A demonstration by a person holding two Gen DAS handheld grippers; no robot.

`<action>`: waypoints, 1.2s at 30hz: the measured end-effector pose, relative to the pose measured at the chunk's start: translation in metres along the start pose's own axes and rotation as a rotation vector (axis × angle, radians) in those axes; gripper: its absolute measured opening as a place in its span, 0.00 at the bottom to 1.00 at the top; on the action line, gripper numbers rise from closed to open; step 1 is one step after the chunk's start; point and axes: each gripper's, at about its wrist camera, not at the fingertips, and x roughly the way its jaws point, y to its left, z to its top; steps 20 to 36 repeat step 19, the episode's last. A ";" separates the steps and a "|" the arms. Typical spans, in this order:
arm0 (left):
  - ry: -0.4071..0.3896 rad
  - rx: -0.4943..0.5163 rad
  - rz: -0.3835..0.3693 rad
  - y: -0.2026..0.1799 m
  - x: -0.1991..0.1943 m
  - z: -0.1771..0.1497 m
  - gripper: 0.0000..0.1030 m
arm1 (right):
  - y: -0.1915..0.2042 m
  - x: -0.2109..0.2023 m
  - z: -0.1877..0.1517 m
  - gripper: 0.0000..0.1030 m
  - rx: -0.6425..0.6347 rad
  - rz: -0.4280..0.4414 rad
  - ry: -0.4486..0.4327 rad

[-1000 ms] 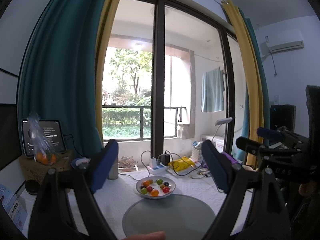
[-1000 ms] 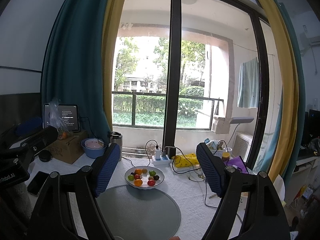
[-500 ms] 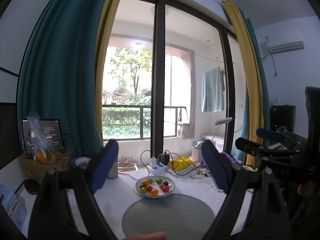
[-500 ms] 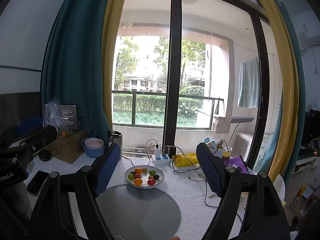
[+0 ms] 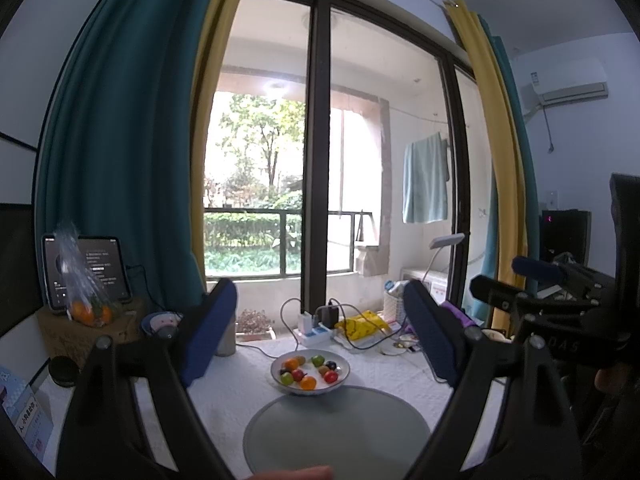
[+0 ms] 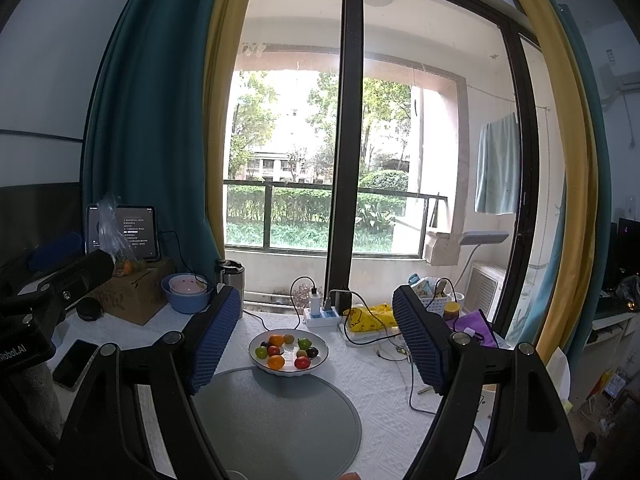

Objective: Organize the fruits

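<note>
Left wrist view a hair higher, fruit bowl slightly lower in frame

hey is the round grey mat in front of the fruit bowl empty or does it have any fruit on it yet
Empty. The round grey mat shows only bare surface in both wrist views; all the small colourful fruits sit inside the white bowl behind it.

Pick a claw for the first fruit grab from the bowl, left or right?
Slight edge to the right claw: the fruit bowl sits centred between its open fingers and looks nearer. From the left claw, also open and empty, the bowl looks smaller and farther off.
</note>
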 end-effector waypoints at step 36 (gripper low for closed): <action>0.049 0.002 -0.023 -0.005 0.007 -0.004 0.84 | 0.000 0.001 -0.001 0.79 0.000 0.001 0.006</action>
